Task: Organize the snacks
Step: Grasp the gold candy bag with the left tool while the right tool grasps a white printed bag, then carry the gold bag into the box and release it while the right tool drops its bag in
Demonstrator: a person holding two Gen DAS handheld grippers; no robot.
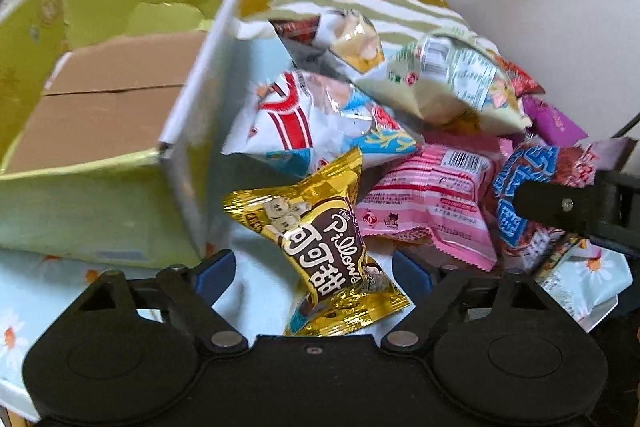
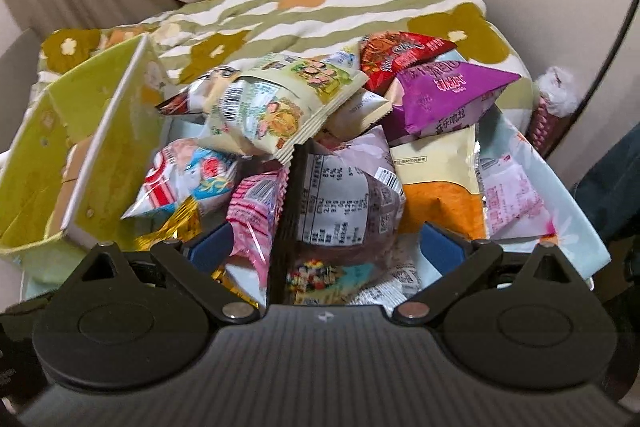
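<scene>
left tongs (image 1: 312, 267): mine, spread wide, gold pillows packet (image 1: 316, 247) standing between, unpinched.
right tongs (image 2: 326, 245): apart over the purple packet (image 2: 348, 195).
tip: squeeze mid-packet, not the crinkly seam.
beyond: green box (image 1: 120, 75) left, empty.

The right gripper (image 2: 326, 247) is hanging with jaws spread over a heap of snack packets, a dark nutrition-label packet (image 2: 344, 203) lying between its blue fingers (image 2: 438, 243); a green box (image 2: 48, 155) is sitting at the heap's left edge
</scene>
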